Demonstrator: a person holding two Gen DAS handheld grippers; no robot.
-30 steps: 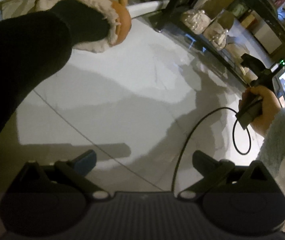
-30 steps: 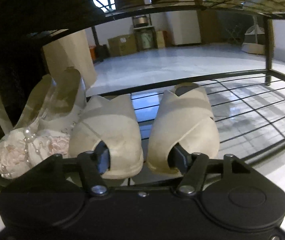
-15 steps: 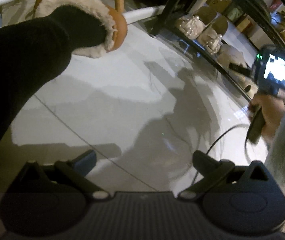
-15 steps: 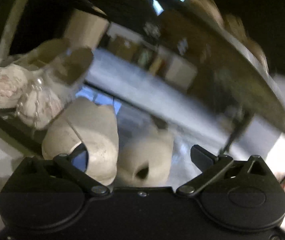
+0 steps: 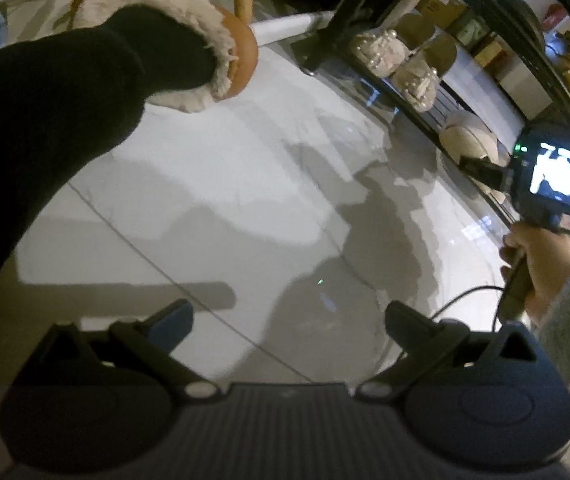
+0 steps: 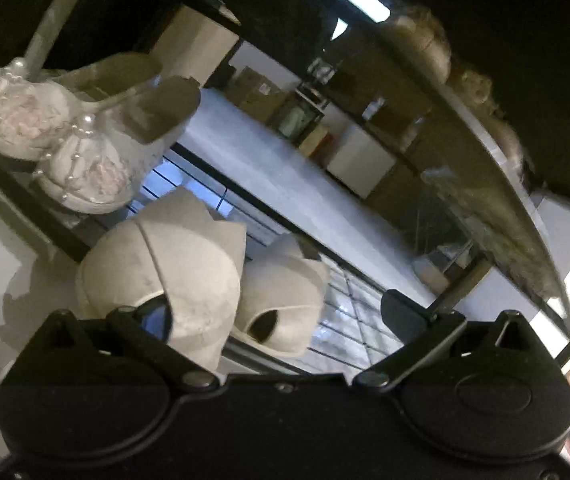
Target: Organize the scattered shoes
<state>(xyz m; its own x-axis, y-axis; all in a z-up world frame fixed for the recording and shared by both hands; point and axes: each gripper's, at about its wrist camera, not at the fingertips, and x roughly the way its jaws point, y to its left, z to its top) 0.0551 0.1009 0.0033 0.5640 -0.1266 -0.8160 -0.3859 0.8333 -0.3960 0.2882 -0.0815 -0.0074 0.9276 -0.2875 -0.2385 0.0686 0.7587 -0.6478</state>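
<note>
Since a second ago the right gripper (image 6: pixel 277 312) has tilted and backed off the rack (image 6: pixel 221 184), jaws open and empty, both cream slippers (image 6: pixel 165 280) lying toe-first just ahead; left gripper (image 5: pixel 289 316), open, hovers over bare floor (image 5: pixel 225 184).

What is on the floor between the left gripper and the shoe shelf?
Nothing: in the left wrist view, only bare floor lies between left gripper and shoe shelf.

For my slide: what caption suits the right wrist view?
Open right gripper facing two beige slippers beside pearl-trimmed shoes on a wire rack.
</note>
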